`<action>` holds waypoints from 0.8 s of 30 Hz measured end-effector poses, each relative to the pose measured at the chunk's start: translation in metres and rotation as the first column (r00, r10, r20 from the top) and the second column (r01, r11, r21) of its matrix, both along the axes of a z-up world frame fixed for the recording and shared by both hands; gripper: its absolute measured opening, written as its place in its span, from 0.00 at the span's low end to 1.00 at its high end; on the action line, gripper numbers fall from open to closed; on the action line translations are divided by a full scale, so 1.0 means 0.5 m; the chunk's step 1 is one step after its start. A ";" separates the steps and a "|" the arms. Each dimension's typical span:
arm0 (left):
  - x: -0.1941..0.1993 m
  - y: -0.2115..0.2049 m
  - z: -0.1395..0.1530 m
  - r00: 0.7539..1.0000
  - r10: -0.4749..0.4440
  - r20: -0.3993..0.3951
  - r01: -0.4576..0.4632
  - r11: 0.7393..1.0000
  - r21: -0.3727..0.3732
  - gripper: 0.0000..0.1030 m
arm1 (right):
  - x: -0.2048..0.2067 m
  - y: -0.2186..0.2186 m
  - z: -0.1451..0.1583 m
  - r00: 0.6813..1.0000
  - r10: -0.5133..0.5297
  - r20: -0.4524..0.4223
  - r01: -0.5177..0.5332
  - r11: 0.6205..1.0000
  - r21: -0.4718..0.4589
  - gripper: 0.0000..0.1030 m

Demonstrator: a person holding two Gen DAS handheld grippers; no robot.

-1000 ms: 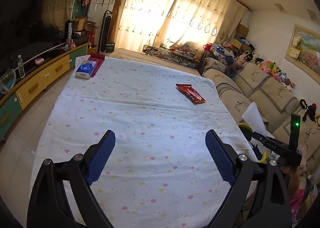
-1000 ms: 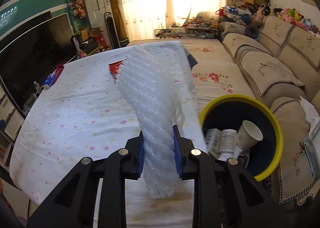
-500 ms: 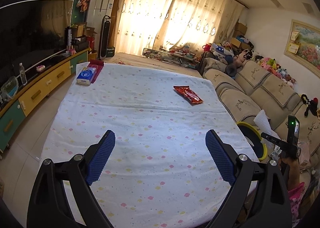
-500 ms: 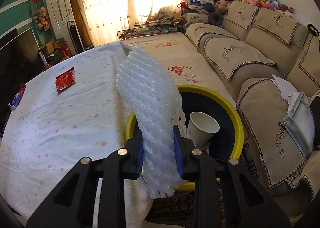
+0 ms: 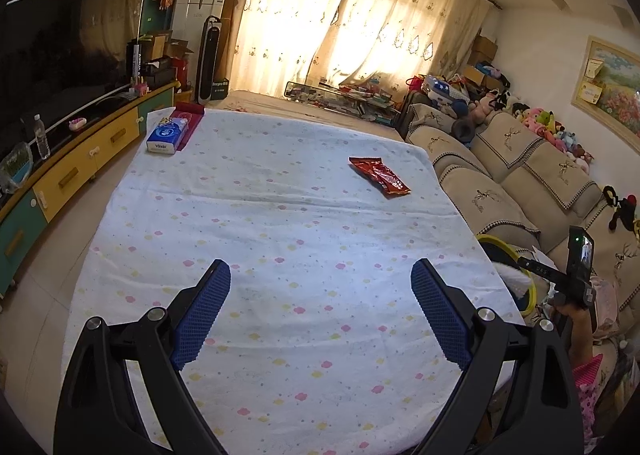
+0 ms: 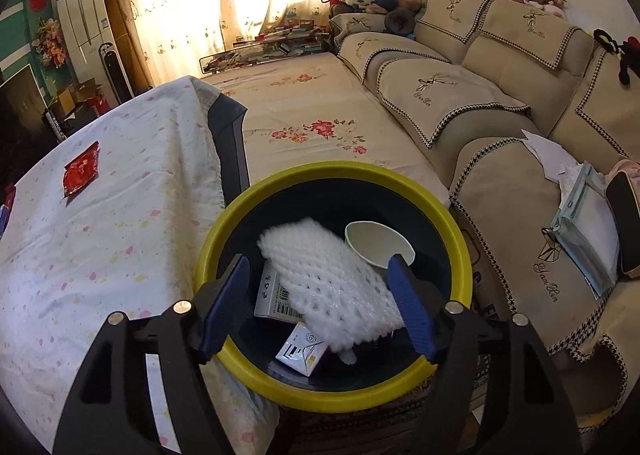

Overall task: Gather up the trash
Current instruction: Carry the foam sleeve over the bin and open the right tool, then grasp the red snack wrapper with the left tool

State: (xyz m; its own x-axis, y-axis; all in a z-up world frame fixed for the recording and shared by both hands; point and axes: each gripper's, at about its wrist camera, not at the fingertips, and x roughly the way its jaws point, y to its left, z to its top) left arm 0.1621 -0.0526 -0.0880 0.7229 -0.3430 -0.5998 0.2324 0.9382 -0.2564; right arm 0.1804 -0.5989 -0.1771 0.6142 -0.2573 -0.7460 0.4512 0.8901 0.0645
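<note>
My right gripper (image 6: 320, 299) is opening, its ribbed blue pads off the bumpy white foam sheet (image 6: 332, 283) between them, inside the round yellow-rimmed bin (image 6: 460, 255) below. My left gripper (image 5: 320, 315) hangs wide open, empty, over the spotted tablecloth (image 5: 280, 215), crinkly red wrapper (image 5: 380, 176) far ahead.

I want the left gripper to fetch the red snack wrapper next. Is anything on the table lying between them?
Nothing visible. The left gripper stands open over the near end of the table, and only bare flowered cloth stretches from it to the red snack wrapper. The tissue pack lies far off at the left corner.
</note>
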 end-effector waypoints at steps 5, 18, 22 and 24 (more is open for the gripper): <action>0.061 -0.039 -0.009 0.998 -0.041 -0.041 0.042 0.999 0.009 0.92 | -0.002 0.013 0.006 1.000 0.004 0.014 -0.004 1.000 0.009 0.71; 0.426 -0.336 -0.071 0.975 -0.118 -0.187 0.143 0.982 0.126 0.93 | 0.020 0.018 0.005 0.998 0.034 0.047 -0.036 0.999 0.039 0.72; 0.524 -0.399 -0.104 0.976 -0.014 -0.217 0.058 0.979 0.194 0.93 | 0.028 0.010 -0.003 0.998 0.035 0.048 -0.038 0.998 0.054 0.73; 0.559 -0.422 -0.123 0.972 0.027 -0.235 0.021 0.980 0.199 0.93 | 0.032 0.006 -0.010 0.998 0.039 0.048 -0.042 0.997 0.063 0.73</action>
